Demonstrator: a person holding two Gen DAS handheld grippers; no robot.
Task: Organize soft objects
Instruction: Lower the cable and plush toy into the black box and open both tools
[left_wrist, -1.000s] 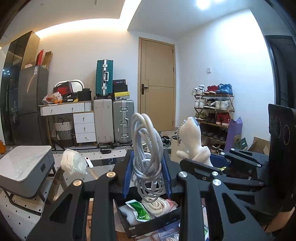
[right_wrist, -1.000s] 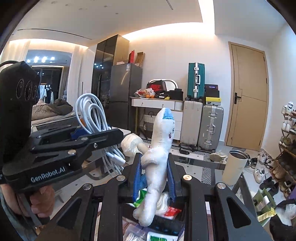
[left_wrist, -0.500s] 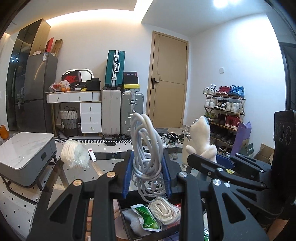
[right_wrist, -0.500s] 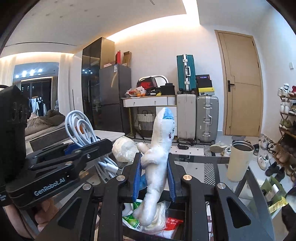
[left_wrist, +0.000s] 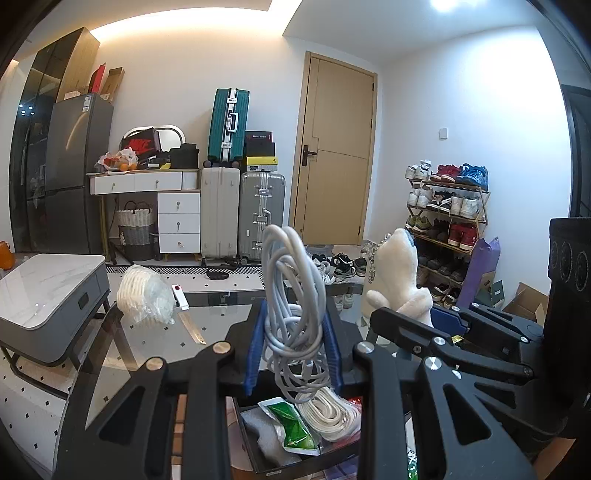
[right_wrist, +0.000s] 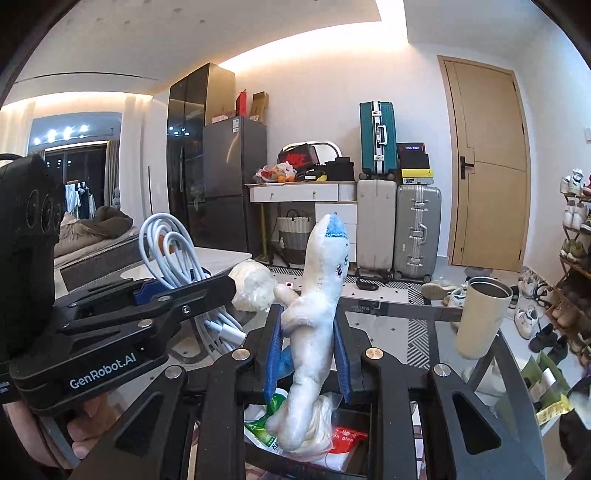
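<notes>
Both tools are clamped: left tool (left_wrist: 293, 350) on a white cable bundle (left_wrist: 291, 295), right tool (right_wrist: 308, 350) on a plush shark (right_wrist: 317, 306).

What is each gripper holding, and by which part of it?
The left gripper clamps a coiled white cable around the bundle's middle. The right gripper clamps a white plush shark around its lower body, head up.

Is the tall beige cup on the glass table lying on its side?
No, the cup stands upright with its open mouth up on the glass table.
</notes>
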